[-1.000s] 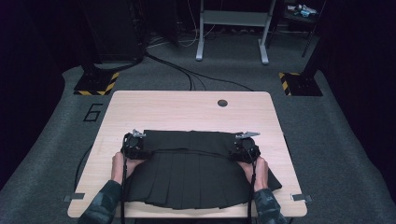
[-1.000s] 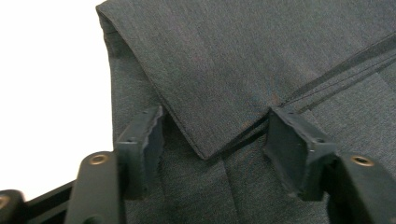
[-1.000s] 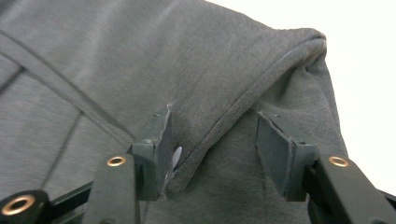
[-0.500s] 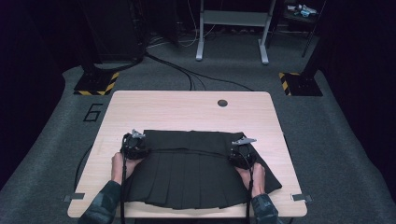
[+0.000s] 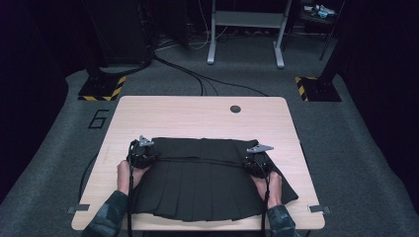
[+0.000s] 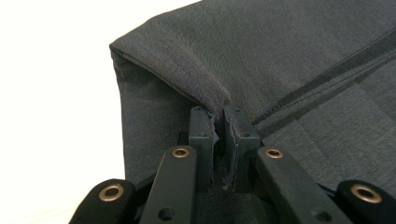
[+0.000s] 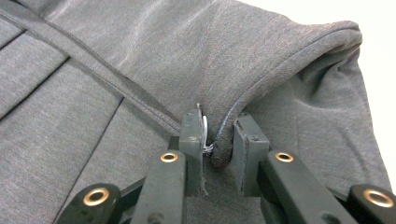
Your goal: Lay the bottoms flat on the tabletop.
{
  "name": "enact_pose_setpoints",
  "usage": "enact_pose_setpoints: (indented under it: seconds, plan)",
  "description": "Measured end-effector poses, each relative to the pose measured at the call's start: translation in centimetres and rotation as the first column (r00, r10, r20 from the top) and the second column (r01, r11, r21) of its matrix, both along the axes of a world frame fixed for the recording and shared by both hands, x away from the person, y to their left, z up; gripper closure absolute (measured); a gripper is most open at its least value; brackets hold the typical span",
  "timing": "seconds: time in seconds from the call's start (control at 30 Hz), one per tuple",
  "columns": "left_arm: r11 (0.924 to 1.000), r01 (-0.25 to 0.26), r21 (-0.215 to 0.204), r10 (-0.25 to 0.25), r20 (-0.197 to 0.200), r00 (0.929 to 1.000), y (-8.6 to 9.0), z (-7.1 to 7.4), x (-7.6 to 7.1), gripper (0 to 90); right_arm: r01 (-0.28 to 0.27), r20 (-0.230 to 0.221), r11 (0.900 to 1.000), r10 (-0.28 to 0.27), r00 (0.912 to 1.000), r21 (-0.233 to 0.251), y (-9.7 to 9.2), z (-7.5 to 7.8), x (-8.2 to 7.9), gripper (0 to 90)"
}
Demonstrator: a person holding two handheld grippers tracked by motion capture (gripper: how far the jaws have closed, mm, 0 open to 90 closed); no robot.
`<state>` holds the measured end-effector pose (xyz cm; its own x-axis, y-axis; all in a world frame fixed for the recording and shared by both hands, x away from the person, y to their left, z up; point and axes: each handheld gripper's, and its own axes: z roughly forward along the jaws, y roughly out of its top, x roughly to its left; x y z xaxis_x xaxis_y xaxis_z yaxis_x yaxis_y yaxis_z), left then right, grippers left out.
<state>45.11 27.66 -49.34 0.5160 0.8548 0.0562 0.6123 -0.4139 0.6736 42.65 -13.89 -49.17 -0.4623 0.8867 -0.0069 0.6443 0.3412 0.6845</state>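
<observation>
**Both jaws pinched on the skirt's waistband**

We see a dark pleated skirt (image 5: 207,177) lying flat on the light wooden counter (image 5: 197,116), waistband toward the far side and hem at the near edge. Our left hand-held gripper (image 5: 142,152) sits at the skirt's left waist corner; its jaws have just been closing and now clamp a raised fold of the fabric (image 6: 187,79). Our right hand-held gripper (image 5: 258,160) sits at the right waist corner; its jaws have likewise just been closing and now squeeze a bunched ridge of cloth (image 7: 280,60) between them. The two grippers stand well apart, the waistband stretched between them.
</observation>
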Motion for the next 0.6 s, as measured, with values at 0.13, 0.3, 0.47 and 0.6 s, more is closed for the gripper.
enact_pose_setpoints:
  seconds: [0.13,0.3,0.47,0.6]
  plan:
    - [0.9999,0.008,-0.007,-0.007,0.01,0.9999,0.0,0.3,-0.1,82.9,-0.01,0.019,1.0,0.01,0.9998,0.0,-0.2,0.4,0.1,76.2]
    - [0.9999,0.013,-0.007,-0.013,0.009,0.9999,0.0,0.4,-0.2,83.1,-0.006,0.013,1.0,0.006,0.9999,-0.002,-0.1,0.8,0.0,76.4]
    - [0.9993,0.014,-0.033,-0.013,0.004,0.9999,0.2,0.9,0.1,83.3,-0.007,0.025,1.0,0.007,0.9997,-0.001,-0.2,1.5,0.4,76.7]
    - [0.9994,0.021,-0.026,-0.02,0.02,0.9996,0.2,2.7,1.7,83.3,-0.019,0.054,0.9996,0.02,0.9983,-0.02,-0.2,3.4,2.1,76.9]
